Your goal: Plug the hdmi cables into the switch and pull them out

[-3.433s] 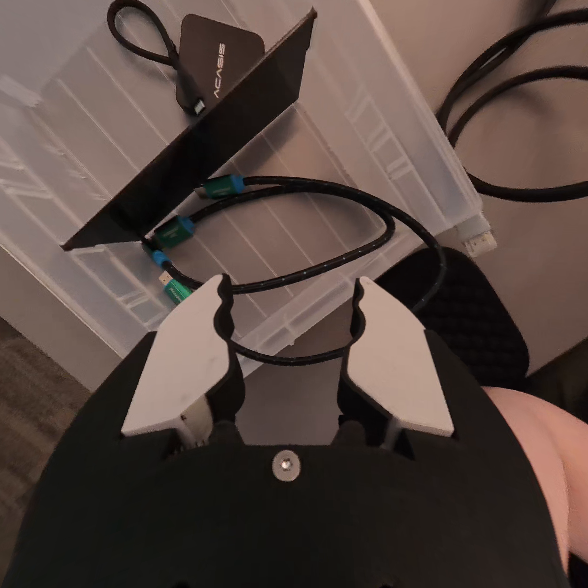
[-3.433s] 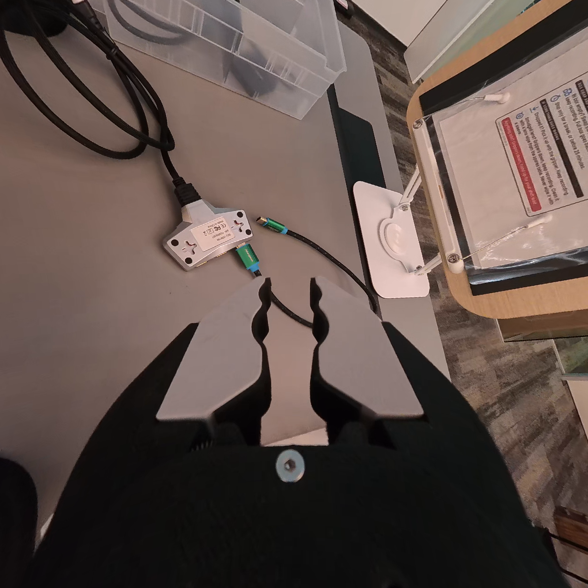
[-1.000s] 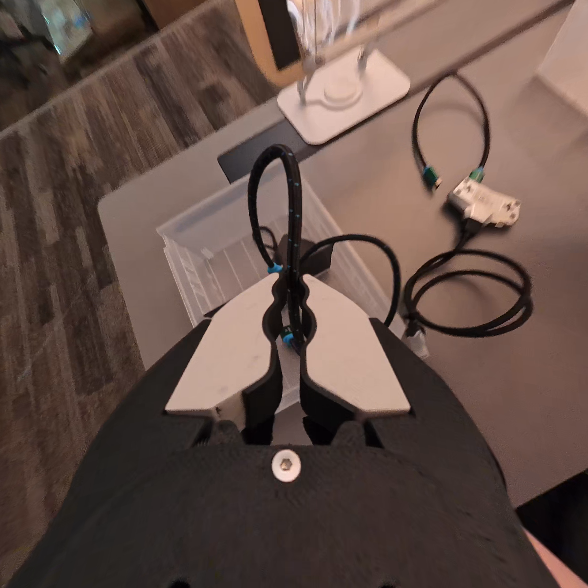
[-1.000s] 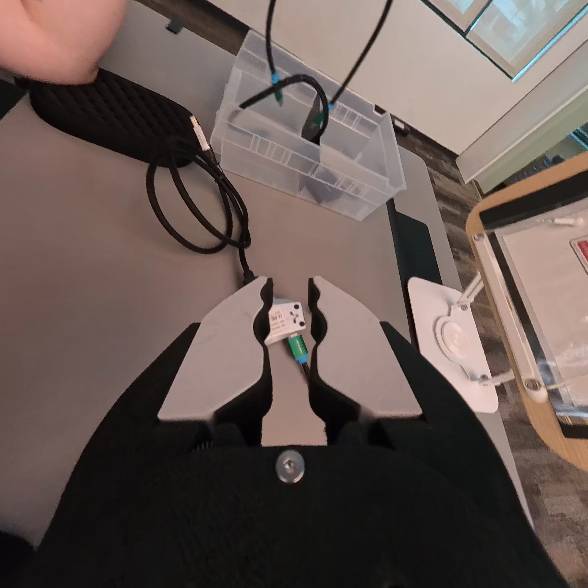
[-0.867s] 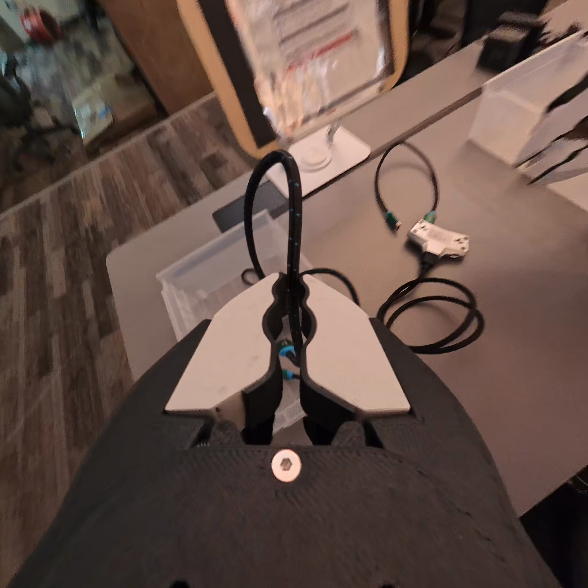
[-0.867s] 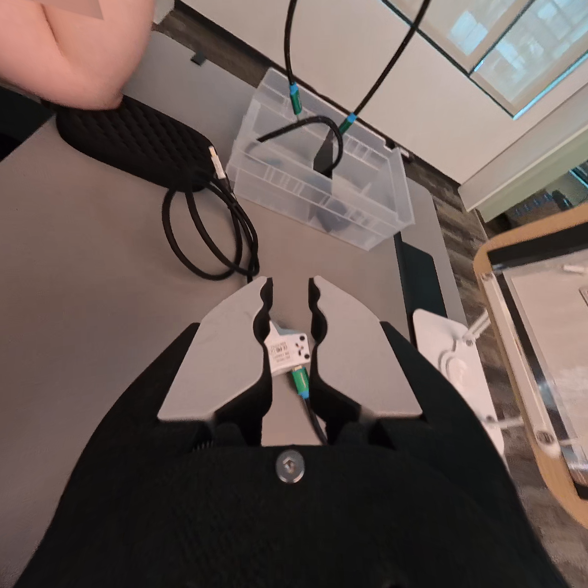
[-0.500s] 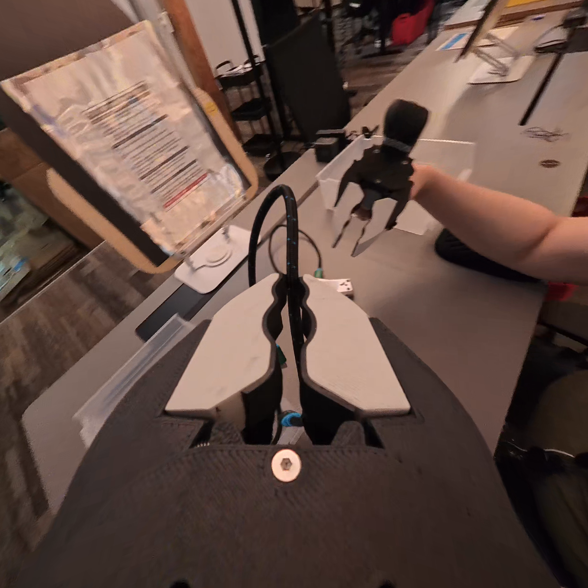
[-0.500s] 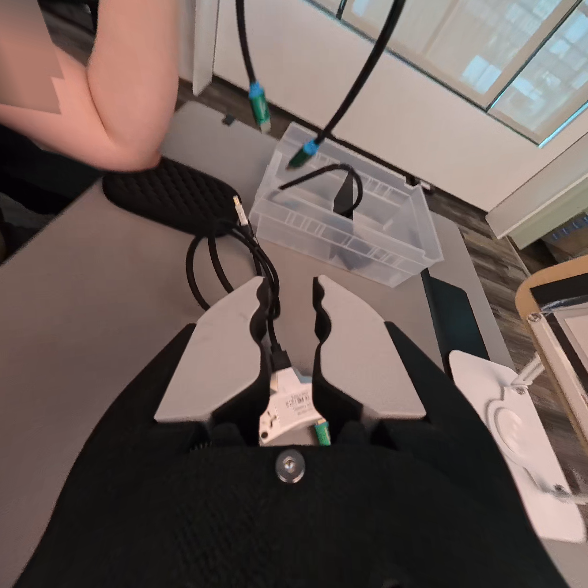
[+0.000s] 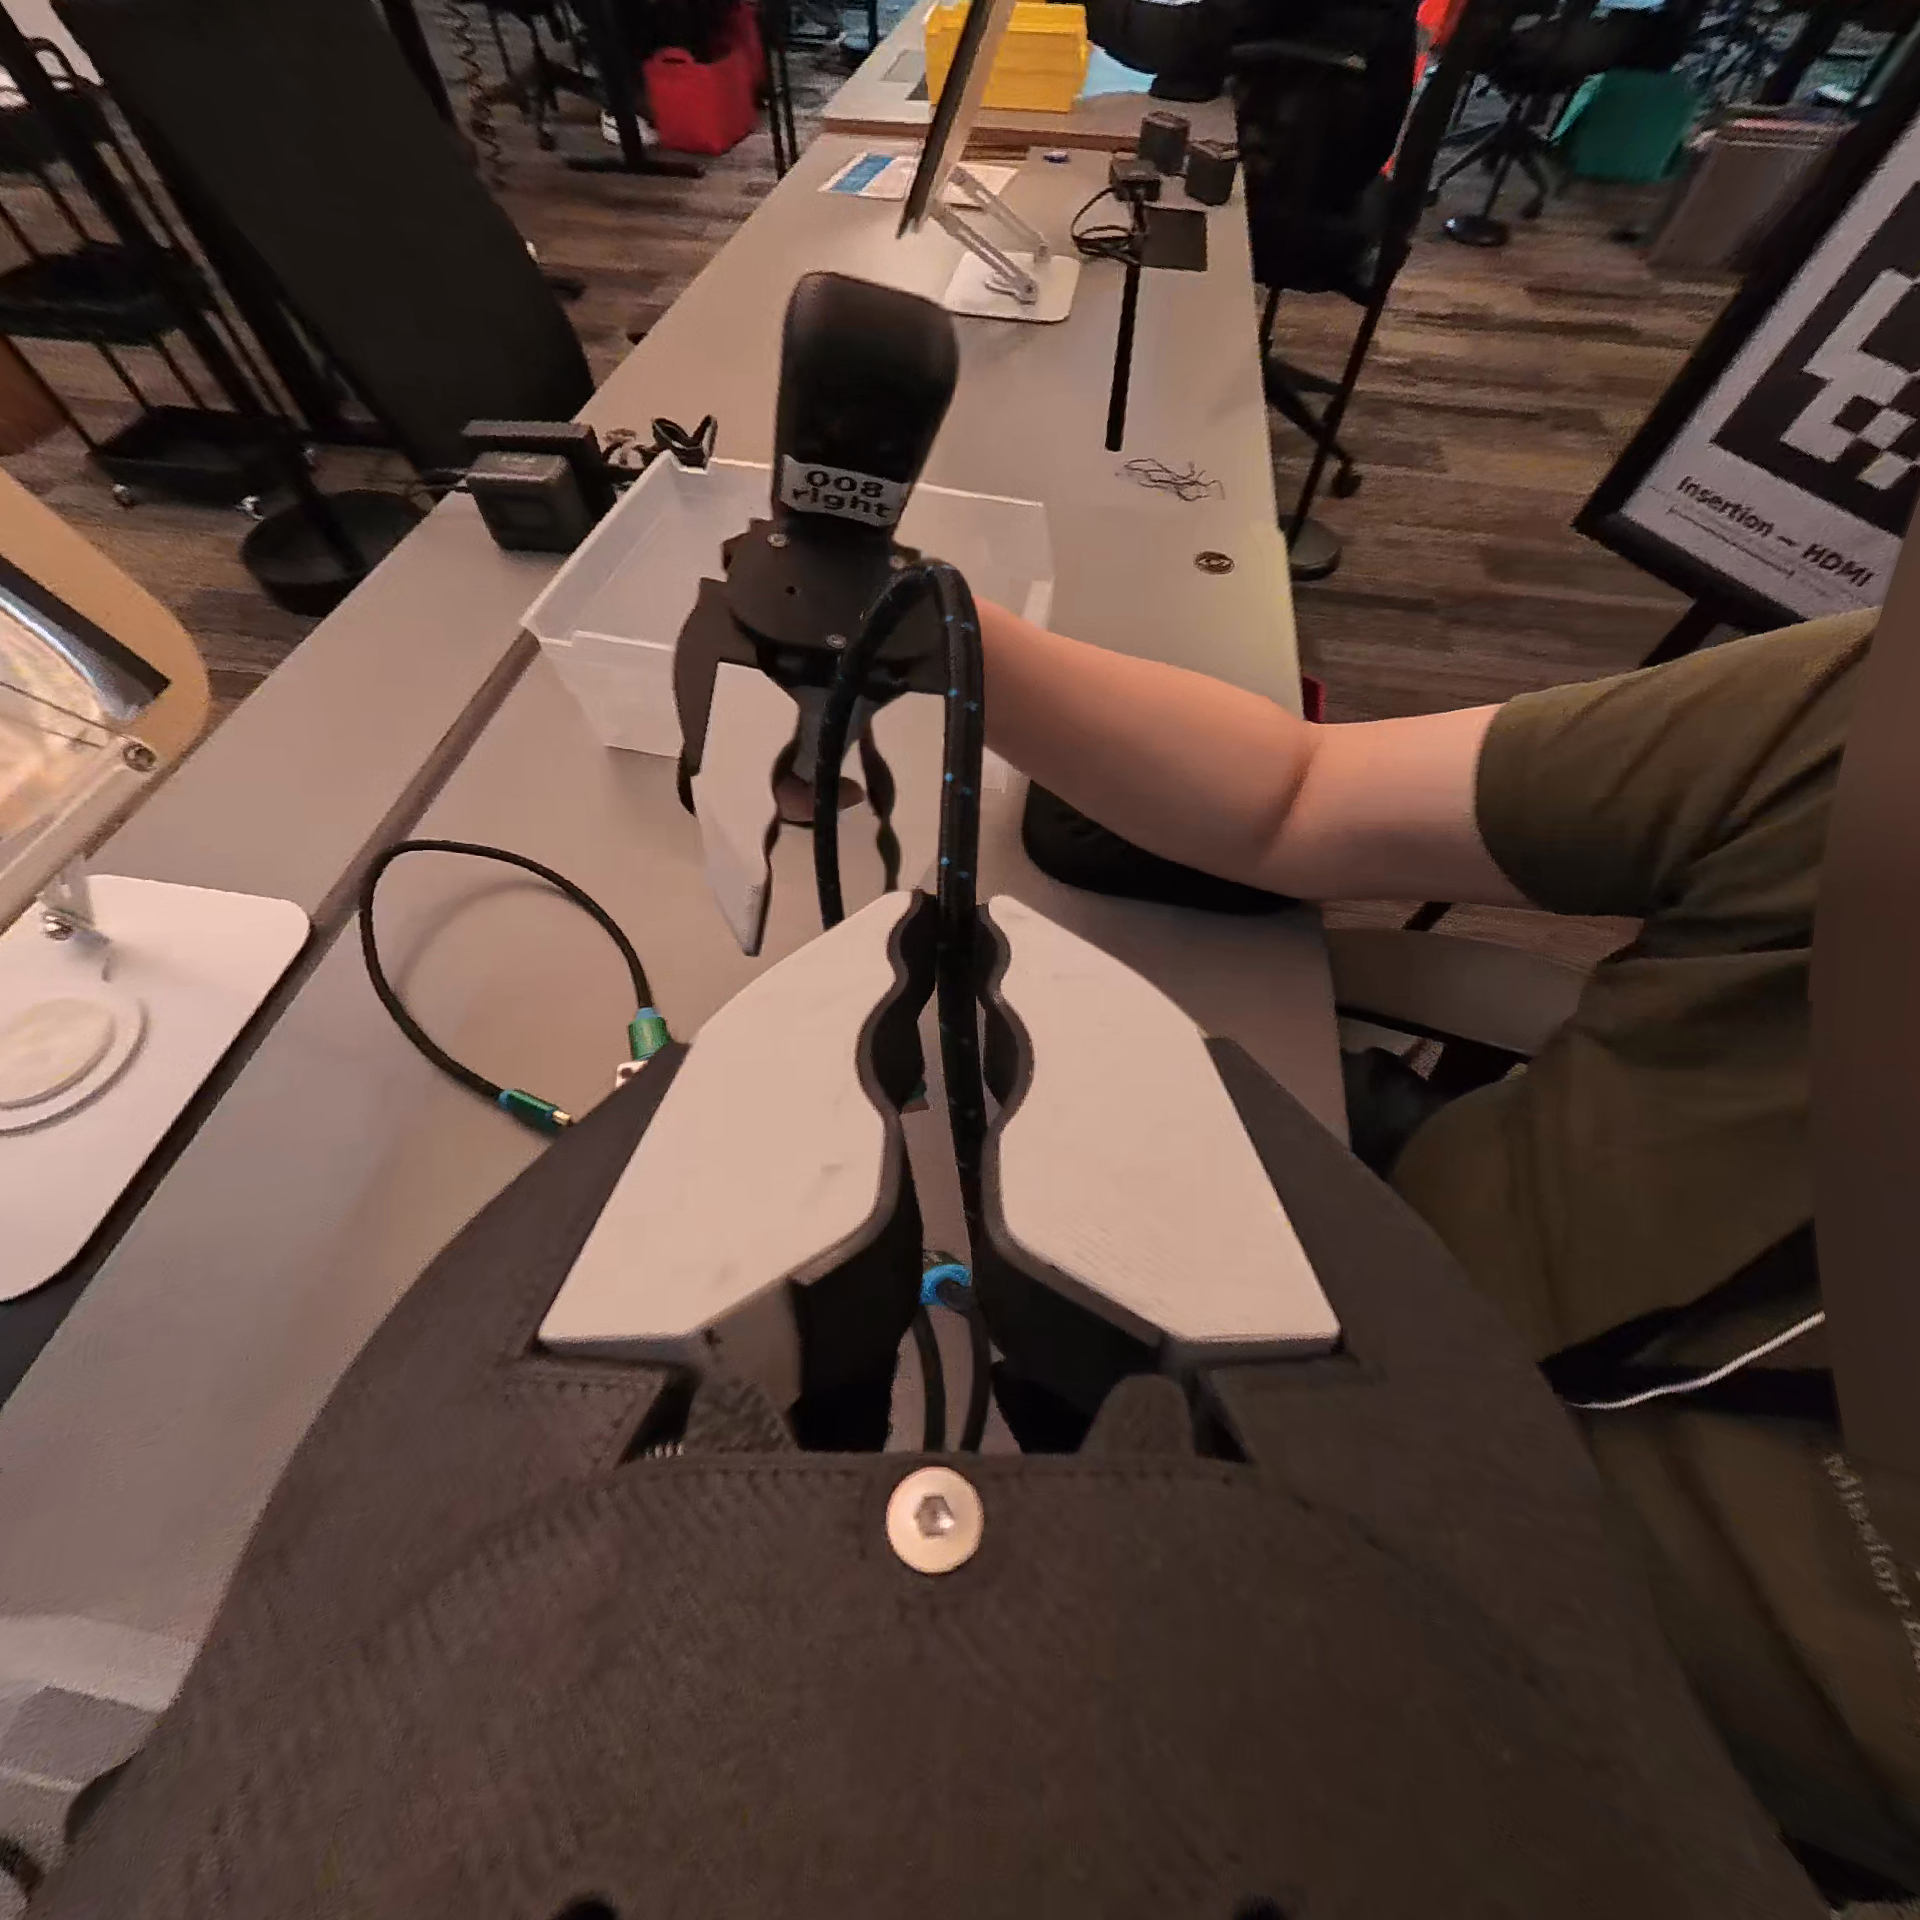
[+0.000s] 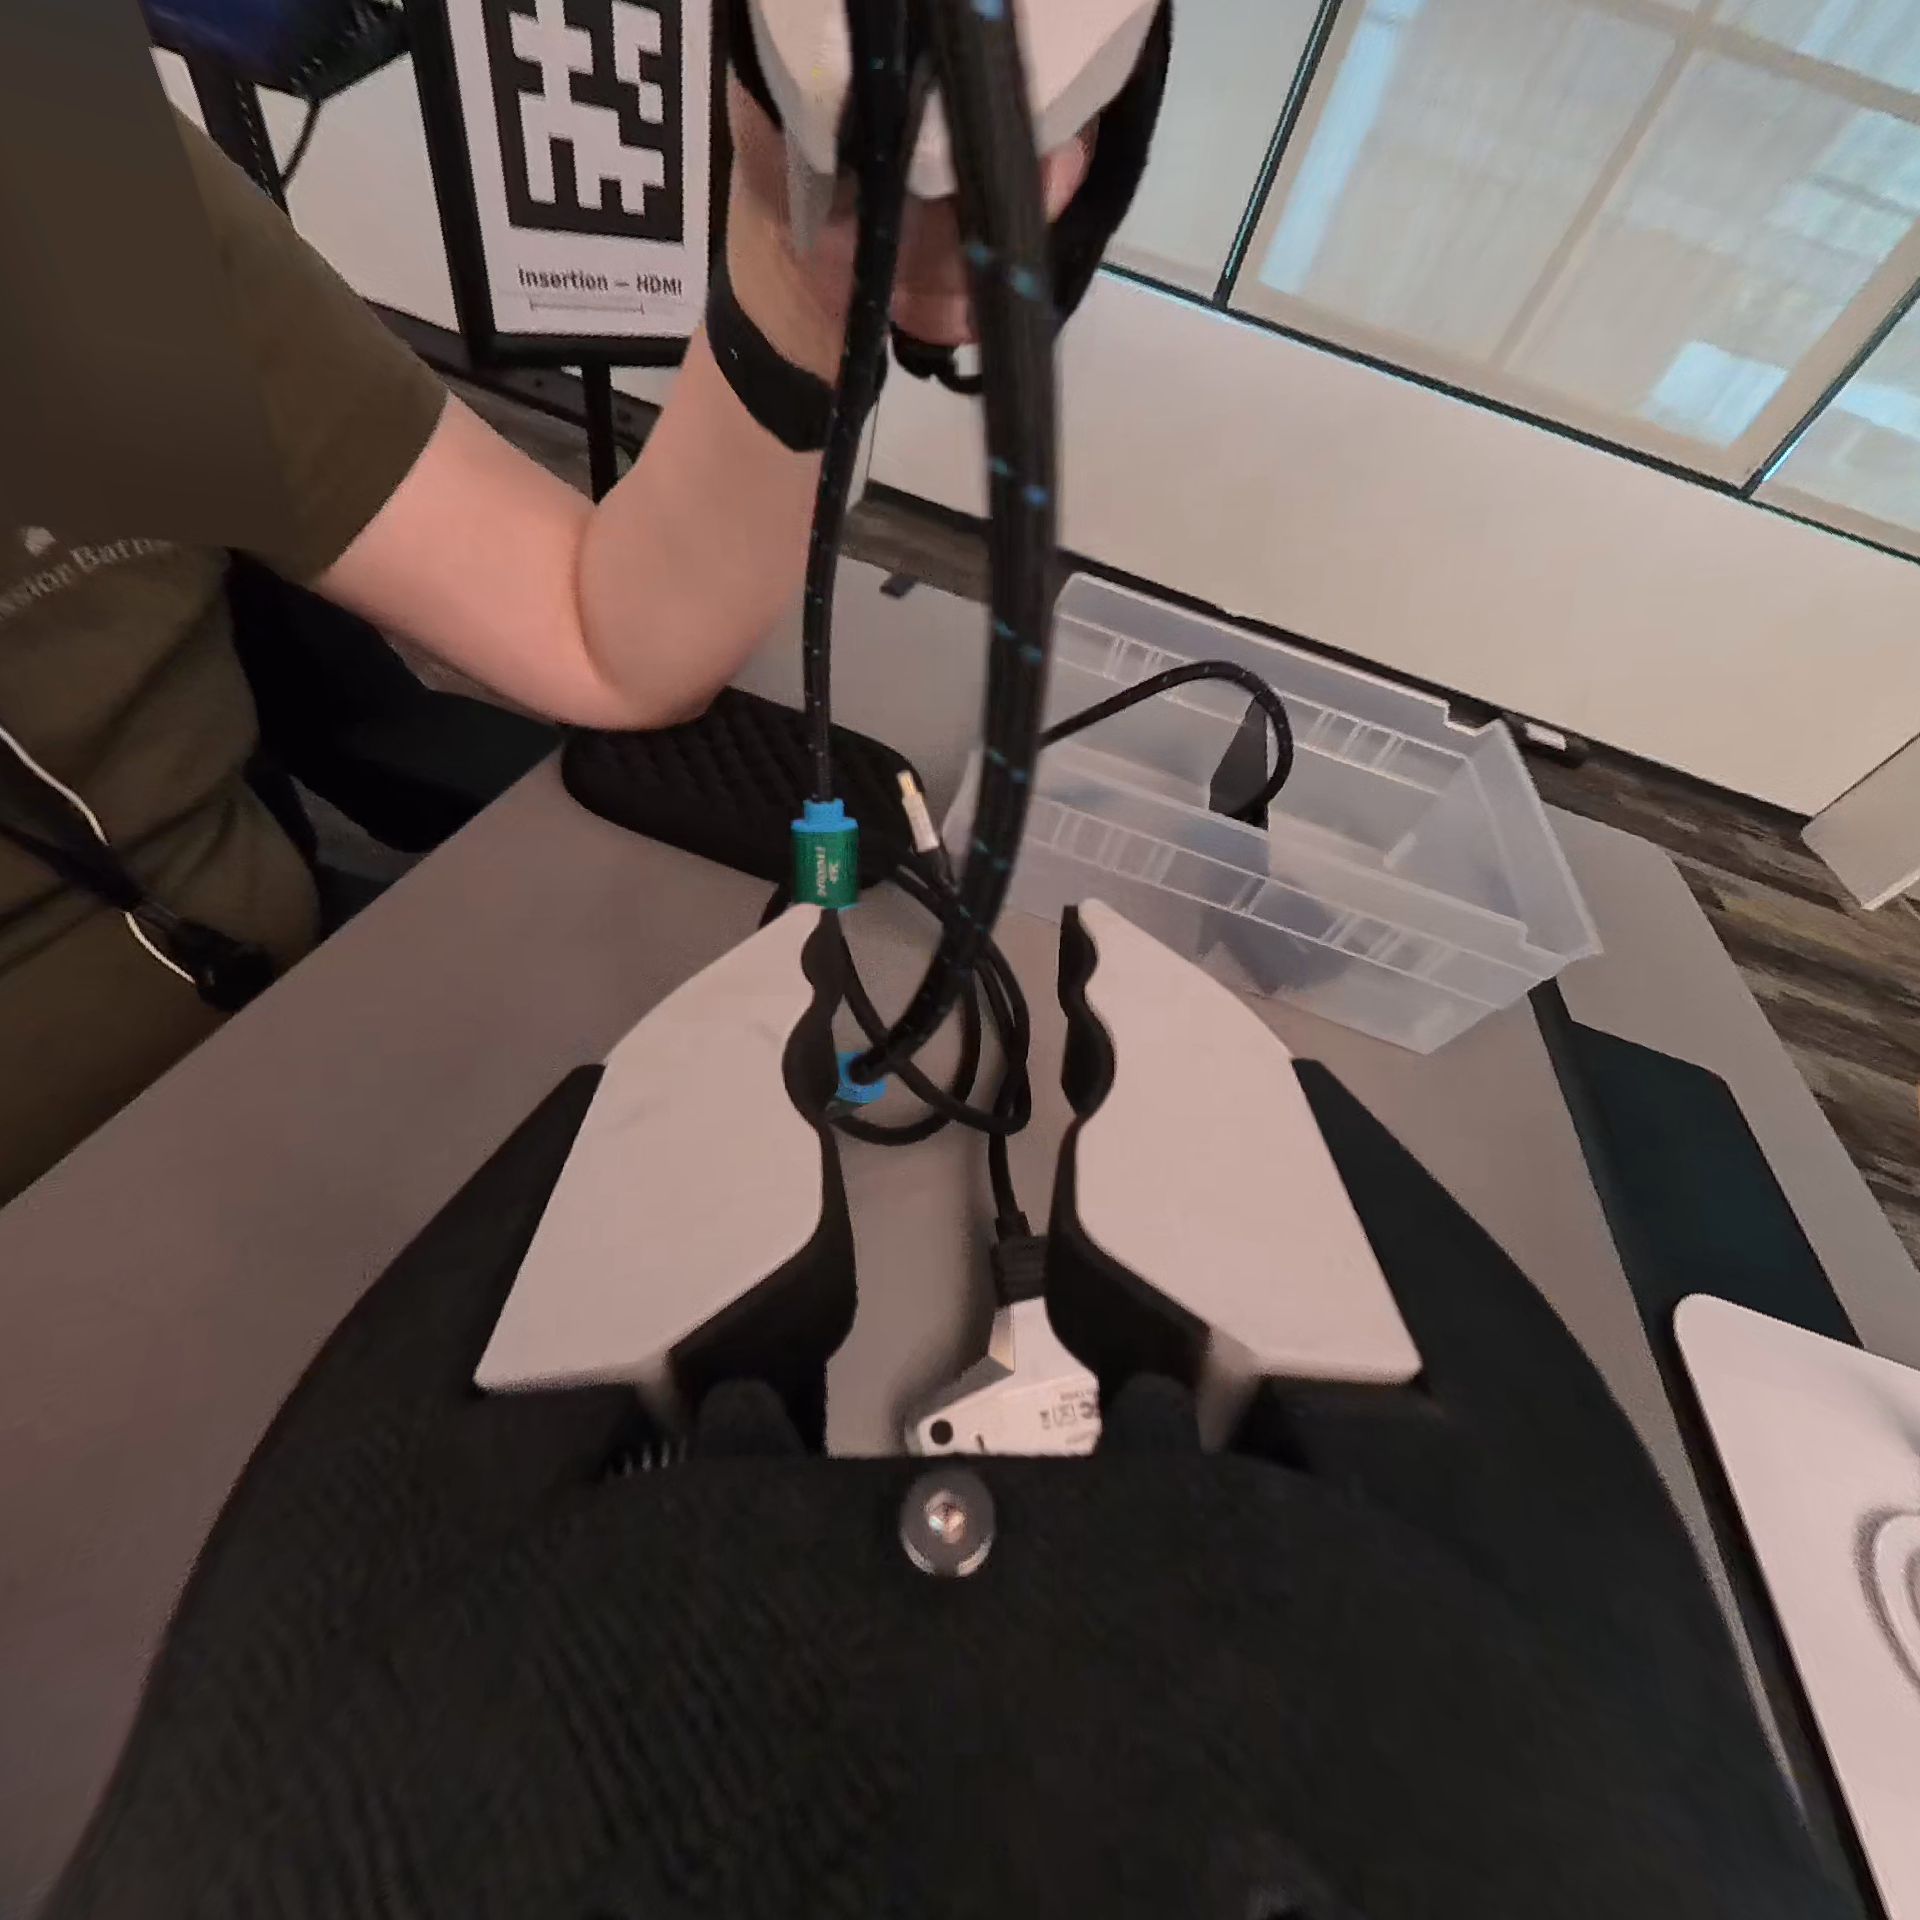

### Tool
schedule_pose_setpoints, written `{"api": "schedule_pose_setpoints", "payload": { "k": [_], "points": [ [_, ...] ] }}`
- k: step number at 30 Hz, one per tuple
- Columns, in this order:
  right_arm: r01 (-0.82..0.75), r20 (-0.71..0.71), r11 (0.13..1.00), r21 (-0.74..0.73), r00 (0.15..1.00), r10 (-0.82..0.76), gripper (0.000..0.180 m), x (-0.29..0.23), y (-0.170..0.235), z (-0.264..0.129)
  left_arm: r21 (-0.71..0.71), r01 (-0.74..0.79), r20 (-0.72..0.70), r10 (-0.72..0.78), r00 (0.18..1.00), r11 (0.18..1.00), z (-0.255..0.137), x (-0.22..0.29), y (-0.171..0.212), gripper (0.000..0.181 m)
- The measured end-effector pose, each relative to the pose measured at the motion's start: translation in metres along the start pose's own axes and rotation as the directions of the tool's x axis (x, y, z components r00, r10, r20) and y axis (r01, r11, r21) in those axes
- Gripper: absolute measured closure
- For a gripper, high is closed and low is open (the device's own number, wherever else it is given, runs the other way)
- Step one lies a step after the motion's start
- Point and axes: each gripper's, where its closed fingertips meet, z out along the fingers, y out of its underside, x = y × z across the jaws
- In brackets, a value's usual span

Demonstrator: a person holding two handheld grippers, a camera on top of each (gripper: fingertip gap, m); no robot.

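Observation:
My left gripper (image 9: 948,914) is shut on a black braided HDMI cable (image 9: 961,727) that loops up from its fingertips. In the right wrist view it hangs from the left gripper (image 10: 935,94) at the top, and a green plug (image 10: 824,854) dangles by my right fingertips. My right gripper (image 10: 940,914) is open and empty, above the silver switch (image 10: 1013,1392) on the grey table. It also shows in the left wrist view (image 9: 810,883), pointing down. A second cable (image 9: 416,935) lies on the table with one loose green plug (image 9: 530,1103); the other plug (image 9: 646,1034) is at the switch.
A clear plastic bin (image 10: 1434,914) stands at the back of the table with a black adapter cable in it. A black wrist rest (image 10: 717,779) lies under the person's forearm (image 10: 644,582). A white stand base (image 10: 1818,1558) sits at the right. The switch's own black cable (image 10: 997,1039) is coiled behind it.
My left gripper shut on the braided cable, lifted it out of the bin and swung it over toward the right gripper. The right gripper moved over the switch, still open.

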Motion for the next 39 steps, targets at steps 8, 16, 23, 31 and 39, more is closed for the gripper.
{"api": "schedule_pose_setpoints", "payload": {
  "k": [8, 16, 23, 31, 39],
  "points": [
    [-0.017, 0.03, 0.983, -0.181, 0.999, 0.022, 0.141, -0.001, 0.043, 0.019, -0.002, 0.009, 0.027, -0.009, 1.0, 1.0, 0.005, -0.01, 0.003, 0.175],
    [-0.146, 0.125, 0.964, -0.223, 0.976, 0.177, 0.171, -0.012, 0.058, 0.033, -0.005, 0.001, 0.011, -0.001, 1.0, 1.0, 0.009, -0.004, 0.002, 0.174],
    [-0.053, 0.131, 0.993, -0.11, 0.989, 0.067, 0.172, -0.012, 0.034, 0.019, 0.031, 0.033, -0.209, -0.026, 0.977, 0.999, 0.03, 0.045, -0.009, 0.163],
    [0.125, 0.093, 0.991, 0.039, 0.987, -0.129, 0.172, -0.019, -0.013, -0.003, 0.148, -0.025, 0.139, 0.004, 0.99, 0.989, 0.025, -0.017, -0.01, 0.119],
    [0.37, -0.111, 0.909, 0.193, 0.928, -0.354, 0.172, -0.029, -0.086, -0.042, 0.29, 0.198, -0.215, -0.138, 0.967, 0.936, 0.053, -0.012, -0.01, 0.119]
  ]
}}
